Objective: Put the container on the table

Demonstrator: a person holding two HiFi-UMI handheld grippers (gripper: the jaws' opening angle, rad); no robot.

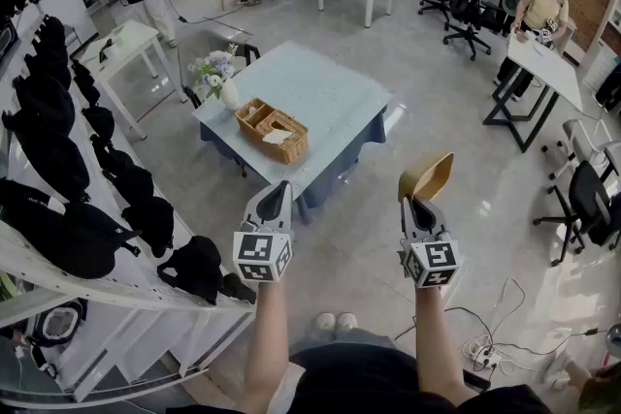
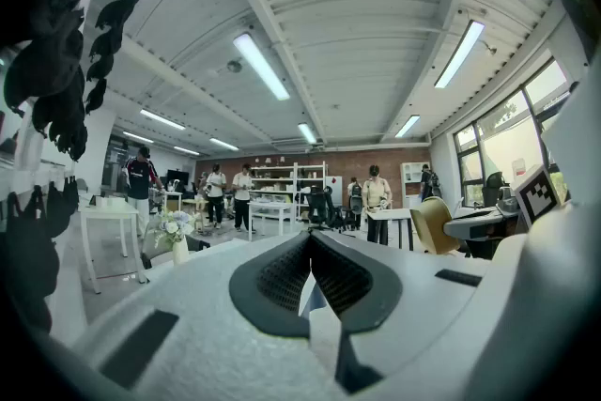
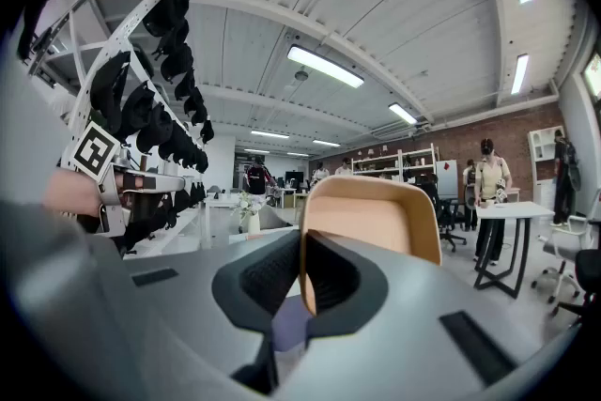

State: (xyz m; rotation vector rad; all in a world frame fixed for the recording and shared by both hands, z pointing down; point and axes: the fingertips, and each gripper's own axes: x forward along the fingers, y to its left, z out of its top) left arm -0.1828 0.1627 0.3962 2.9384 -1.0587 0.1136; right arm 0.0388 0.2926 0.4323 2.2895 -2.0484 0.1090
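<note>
A tan rounded-square container [image 1: 427, 177] is held in the air by its rim, with my right gripper [image 1: 419, 205] shut on it; its hollow side shows in the right gripper view, container [image 3: 371, 230], with the rim pinched at the right gripper [image 3: 302, 269]. My left gripper [image 1: 276, 201] hovers level beside it, shut with nothing in it; the left gripper [image 2: 310, 272] shows its pads together. Ahead and lower stands the light-blue table [image 1: 325, 97], both grippers short of its near corner.
On the table sit a wicker basket [image 1: 273, 131] and a flower vase [image 1: 227, 92]. A rack of black caps [image 1: 68, 160] runs along the left. White desks, office chairs [image 1: 461, 15] and several people fill the far room. Cables [image 1: 485, 349] lie on the floor at right.
</note>
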